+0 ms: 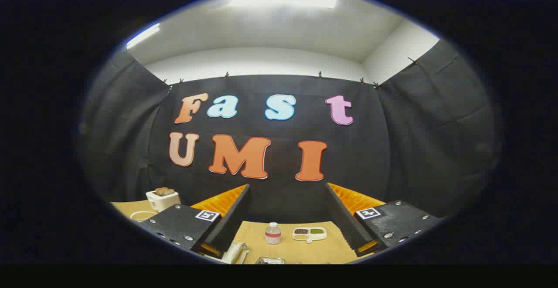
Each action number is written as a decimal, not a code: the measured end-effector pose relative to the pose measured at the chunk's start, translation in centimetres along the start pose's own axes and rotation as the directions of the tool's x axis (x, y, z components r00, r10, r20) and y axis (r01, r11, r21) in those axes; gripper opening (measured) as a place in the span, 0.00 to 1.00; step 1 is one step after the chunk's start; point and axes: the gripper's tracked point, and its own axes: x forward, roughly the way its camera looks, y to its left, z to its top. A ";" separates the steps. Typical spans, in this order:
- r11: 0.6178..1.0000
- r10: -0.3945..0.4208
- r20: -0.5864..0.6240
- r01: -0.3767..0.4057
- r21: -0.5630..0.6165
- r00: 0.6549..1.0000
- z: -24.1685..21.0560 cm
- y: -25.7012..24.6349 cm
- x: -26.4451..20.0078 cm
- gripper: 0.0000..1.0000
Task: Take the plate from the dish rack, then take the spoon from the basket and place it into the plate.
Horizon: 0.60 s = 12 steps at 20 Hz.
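- The gripper [287, 211] is held level and aimed at the booth wall, its fingers spread wide with nothing between them; I judge this a raised carrying pose before any reach.
- Between the fingers, on the wooden table [322, 251], a small clear bottle [273, 233] with a white cap stands upright.
- At its 3 o'clock lies a white divided tray [309, 234], with grains of different colours in separate compartments.
- At 9 o'clock beyond the left finger sits a white toaster [162, 198] holding toast.
- I cannot make out the plate, dish rack, spoon or basket.
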 end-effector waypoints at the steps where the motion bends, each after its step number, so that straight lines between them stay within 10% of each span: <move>1: 1.000 0.006 0.004 -0.006 -0.006 1.000 0.3 0.7 0.0 0.98; 12: 0.995 0.056 -0.015 -0.057 -0.083 0.998 0.1 4.2 -0.3 0.99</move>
